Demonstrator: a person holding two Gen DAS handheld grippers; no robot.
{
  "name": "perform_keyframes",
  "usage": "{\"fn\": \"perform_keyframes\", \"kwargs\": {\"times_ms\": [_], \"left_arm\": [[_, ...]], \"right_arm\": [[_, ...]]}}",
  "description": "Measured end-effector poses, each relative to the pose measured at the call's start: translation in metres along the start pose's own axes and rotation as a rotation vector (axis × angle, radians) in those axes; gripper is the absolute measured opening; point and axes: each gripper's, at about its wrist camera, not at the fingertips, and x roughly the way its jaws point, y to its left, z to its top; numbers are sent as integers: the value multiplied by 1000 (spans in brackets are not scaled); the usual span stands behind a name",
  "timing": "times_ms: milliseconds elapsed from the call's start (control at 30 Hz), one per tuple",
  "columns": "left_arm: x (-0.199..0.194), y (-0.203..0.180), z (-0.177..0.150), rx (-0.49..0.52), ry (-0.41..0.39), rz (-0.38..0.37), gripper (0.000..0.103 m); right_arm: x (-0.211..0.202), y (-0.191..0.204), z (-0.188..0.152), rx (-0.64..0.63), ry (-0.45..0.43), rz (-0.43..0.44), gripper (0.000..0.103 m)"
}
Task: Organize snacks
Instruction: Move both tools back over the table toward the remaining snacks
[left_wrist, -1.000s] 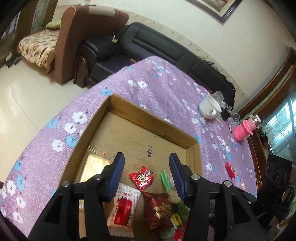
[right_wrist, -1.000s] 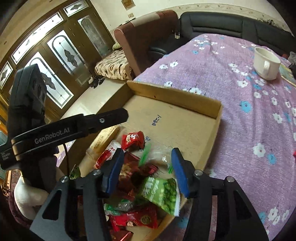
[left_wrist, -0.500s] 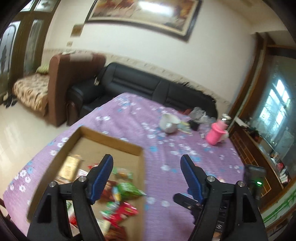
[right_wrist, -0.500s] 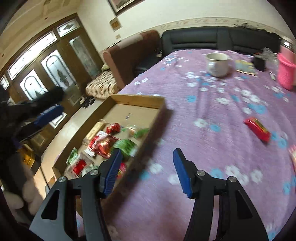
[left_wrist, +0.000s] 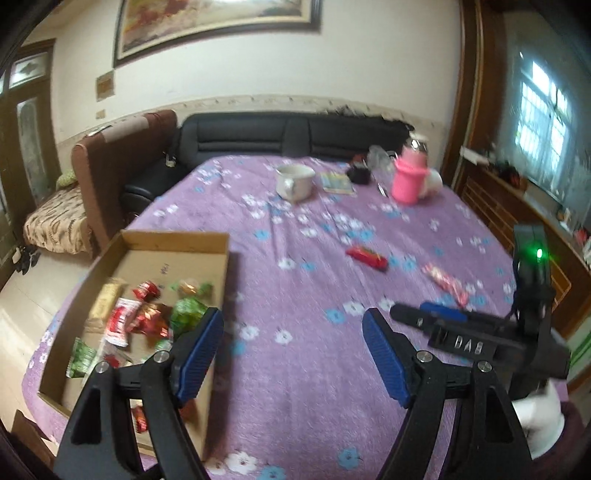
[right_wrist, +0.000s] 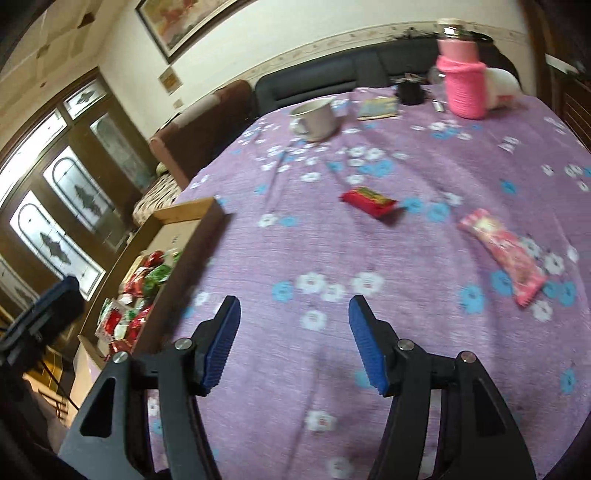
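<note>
Round table under a purple flowered cloth (left_wrist: 295, 369), filling most of both wrist views, with a black sofa (left_wrist: 288, 136) against the wall behind it. Shallow cardboard box (left_wrist: 173, 243) at the table's left edge; it holds a loose heap of snack packets (left_wrist: 147, 317) in red, green and white wrappers, blurred in both views. Left gripper (left_wrist: 291, 350), over bare cloth just right of the box: its jaws have just been opening and stand wide apart, with nothing between the blue pads. Right gripper (right_wrist: 293, 339), over bare cloth nearer the table's middle: its jaws have likewise just been opening, released and empty. In the left wrist view the right gripper's body shows at the right edge with a green light on it. Pink bottle (right_wrist: 463, 88) and white mug (right_wrist: 316, 116) at the far side of the table, well apart from the box. Pink snack packet (right_wrist: 502, 254) lying flat on the cloth to the right, outside the box. Red snack packet (right_wrist: 369, 201) lying on the cloth between the mug and the pink packet, also outside the box and touching neither gripper.
</note>
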Motion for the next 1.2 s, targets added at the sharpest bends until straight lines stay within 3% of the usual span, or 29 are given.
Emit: {"fn": "perform_keyframes", "kwargs": {"times_ms": [133,767,967,1100,1200], "left_arm": [[10,-14,-5,24,36,-20,78],[58,-30,-19,16,175,-102,78],[84,-29,-33,-25,258,-158,78],[97,-27,-41,-60,301,-189,78],[97,-29,-43,-52,284,-190,80]], "right_arm": [[-2,-24,-2,48,1,-16,63],[9,-49,4,76,21,-36,63],[15,-59,37,63,-3,-85,63],[45,-55,72,-10,24,-147,62],[64,-47,86,-61,48,-175,62]]}}
